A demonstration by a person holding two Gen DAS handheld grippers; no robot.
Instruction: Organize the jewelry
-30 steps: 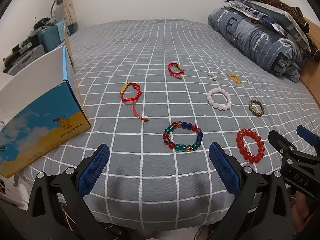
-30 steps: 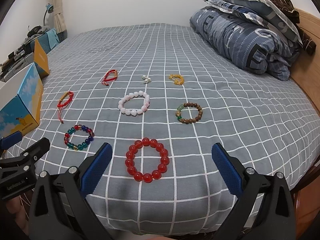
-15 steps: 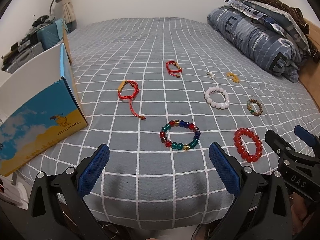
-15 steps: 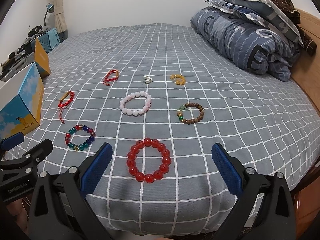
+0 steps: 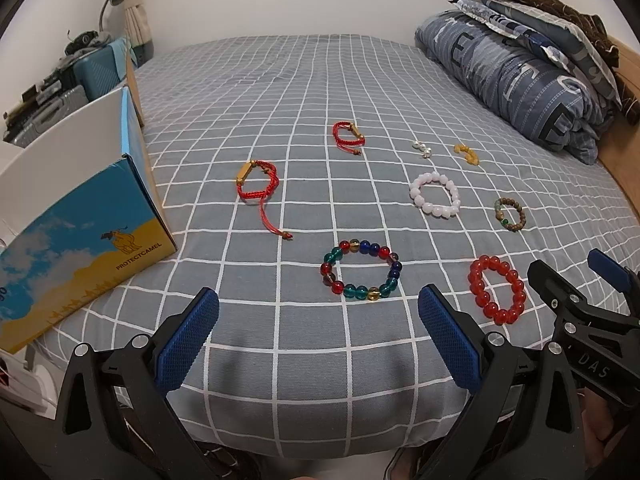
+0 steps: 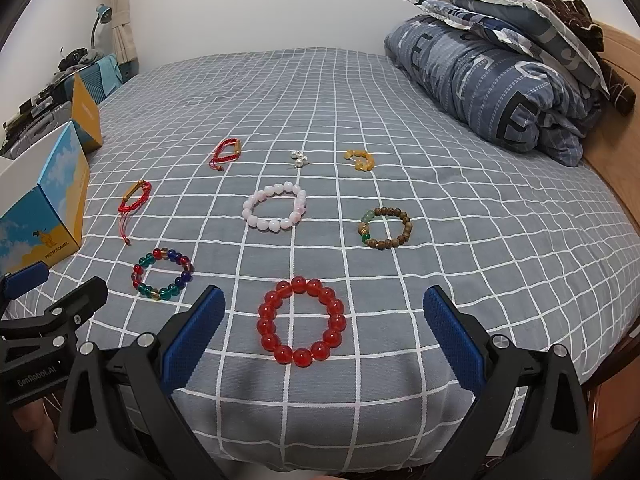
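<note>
Several bracelets lie spread on the grey checked bedsheet (image 5: 304, 80). A multicoloured bead bracelet (image 5: 361, 275) lies just ahead of my left gripper (image 5: 318, 328), which is open and holds nothing. A red bead bracelet (image 6: 301, 321) lies between the open fingers of my right gripper (image 6: 324, 330), a little ahead of the tips. Farther back are a white bead bracelet (image 6: 275, 207), a brown wooden bracelet (image 6: 385, 228), two red cord bracelets (image 5: 258, 184) (image 5: 348, 137), small silver earrings (image 6: 299, 157) and an amber piece (image 6: 361, 159).
An open blue and yellow cardboard box (image 5: 76, 216) stands at the bed's left edge. A rolled blue duvet and pillows (image 6: 504, 76) fill the far right, against a wooden headboard (image 6: 616, 128). Suitcases and clutter (image 5: 76, 68) stand beyond the box.
Both grippers have drifted slightly, so the jewelry sits a little differently in each view. Nothing on the bed has moved and both jaws remain open.
</note>
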